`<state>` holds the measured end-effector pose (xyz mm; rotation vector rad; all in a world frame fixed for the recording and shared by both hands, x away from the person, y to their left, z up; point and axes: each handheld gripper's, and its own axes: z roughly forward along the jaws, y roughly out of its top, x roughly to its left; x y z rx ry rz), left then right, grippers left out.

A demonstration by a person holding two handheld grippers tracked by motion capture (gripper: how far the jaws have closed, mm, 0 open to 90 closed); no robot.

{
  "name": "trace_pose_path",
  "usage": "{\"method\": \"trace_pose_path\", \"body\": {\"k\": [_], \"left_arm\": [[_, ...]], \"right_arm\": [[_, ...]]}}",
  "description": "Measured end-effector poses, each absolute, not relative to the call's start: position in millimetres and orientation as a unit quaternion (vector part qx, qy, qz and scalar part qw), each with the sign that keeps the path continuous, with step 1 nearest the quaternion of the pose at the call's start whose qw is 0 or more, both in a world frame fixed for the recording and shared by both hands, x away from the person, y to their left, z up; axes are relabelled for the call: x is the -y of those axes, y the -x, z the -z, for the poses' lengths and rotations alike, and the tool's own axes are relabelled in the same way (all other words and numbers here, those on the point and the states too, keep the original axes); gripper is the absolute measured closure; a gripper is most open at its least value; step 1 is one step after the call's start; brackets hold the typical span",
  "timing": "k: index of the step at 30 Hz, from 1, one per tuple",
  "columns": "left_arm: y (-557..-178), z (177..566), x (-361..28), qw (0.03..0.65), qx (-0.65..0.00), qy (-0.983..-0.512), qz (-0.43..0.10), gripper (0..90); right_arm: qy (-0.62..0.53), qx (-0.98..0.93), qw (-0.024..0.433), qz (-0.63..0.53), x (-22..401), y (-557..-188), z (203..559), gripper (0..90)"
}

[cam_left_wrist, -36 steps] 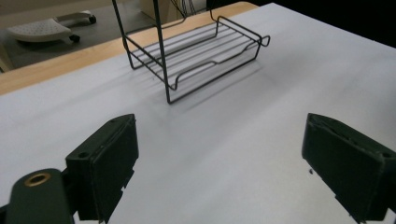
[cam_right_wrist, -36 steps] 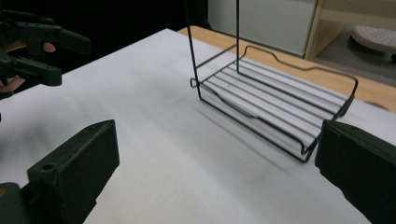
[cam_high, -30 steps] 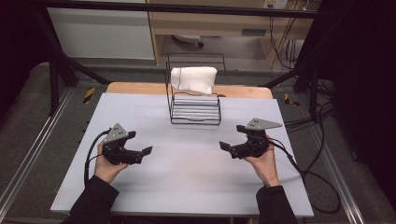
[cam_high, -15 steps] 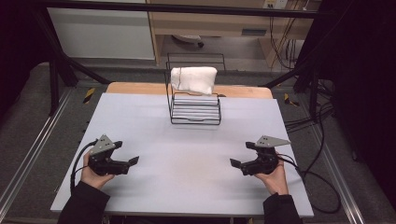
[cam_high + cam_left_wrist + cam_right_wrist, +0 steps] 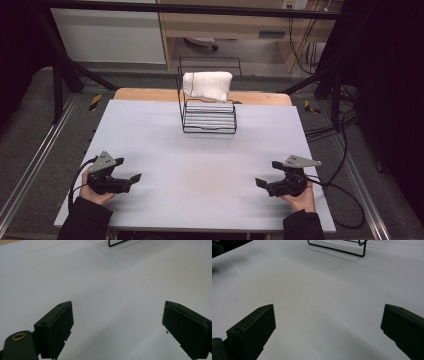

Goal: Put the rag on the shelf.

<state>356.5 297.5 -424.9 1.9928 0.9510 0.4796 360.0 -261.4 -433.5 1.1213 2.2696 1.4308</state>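
While both spread, left gripper (image 5: 131, 181) and right gripper (image 5: 261, 184) flank bare table (image 5: 200, 165) near its front edge.

A pale table (image 5: 200, 165) rests on a wooden board (image 5: 145, 94), black cables (image 5: 330, 130) trailing beside it.

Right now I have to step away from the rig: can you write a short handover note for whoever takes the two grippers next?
Left gripper: open, holding nothing, low over the near left of the white table.
Right gripper: open, holding nothing, low over the near right.
Things: the black wire rack stands at the far middle of the table; the white folded towel hangs over the rack's top rail.
Done: the towel is on the rack and neither gripper touches it.
Left: probably nothing on the table itself; check that the towel hangs securely before moving in.
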Motion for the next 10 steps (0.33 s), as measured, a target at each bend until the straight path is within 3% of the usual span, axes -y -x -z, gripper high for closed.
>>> {"method": "trace_pose_path", "body": {"k": [10], "left_arm": [[-356.0,429.9,-296.2,0.419,-0.384,-0.801,-0.189,10.0]], "right_arm": [[-0.384,-0.779,0.115,-0.482,262.0,-359.7,436.3,0.4]]}}
